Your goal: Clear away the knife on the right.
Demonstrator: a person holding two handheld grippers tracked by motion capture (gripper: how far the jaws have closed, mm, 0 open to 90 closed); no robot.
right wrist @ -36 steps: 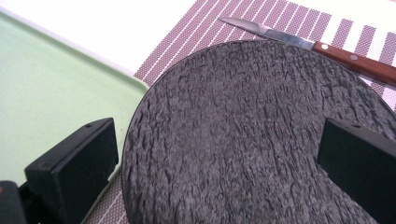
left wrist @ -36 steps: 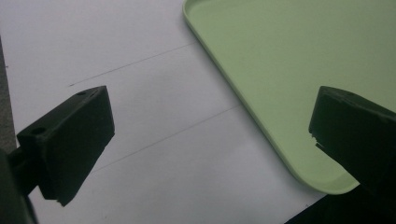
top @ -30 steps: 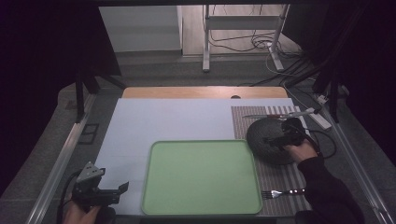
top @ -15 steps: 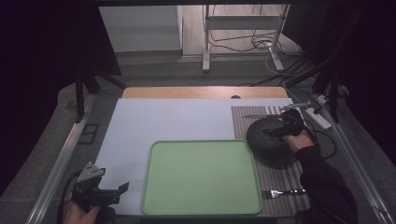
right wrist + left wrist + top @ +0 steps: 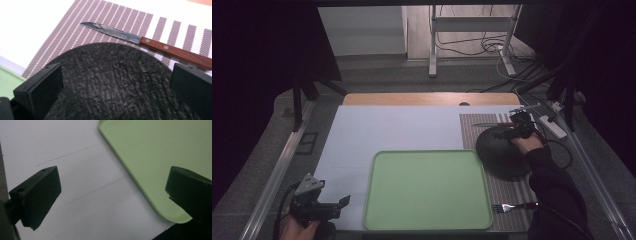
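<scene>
The right gripper (image 5: 116, 85) has its two black jaws set wide apart with nothing clamped between them; in the right gripper view they frame the far rim of a dark round plate (image 5: 115, 82) with a rough, slate-like surface. Just beyond that rim lies a knife (image 5: 150, 43) with a steel blade and a riveted wooden handle, resting on a striped placemat (image 5: 100, 15) and apart from the plate. In the high view the right gripper (image 5: 507, 133) hovers over the far part of the plate (image 5: 502, 156), which sits on the placemat (image 5: 472, 131) toward the right edge of the bench, with the knife (image 5: 492, 124) near the mat's far edge. A fork (image 5: 512, 206) lies on the same mat near the bench's near right corner, well apart from the plate. The left gripper (image 5: 112, 200) also has its jaws wide apart and empty; in the left gripper view they straddle bare white surface and the rounded near corner of a pale green tray (image 5: 155, 157). In the high view the left gripper (image 5: 329, 206) sits at the near left corner of the bench, just beside the tray (image 5: 427, 190) (the tray carries nothing), which occupies the near middle of the white bench top (image 5: 402, 127). A hand (image 5: 297, 231) holds the left gripper from below.
</scene>
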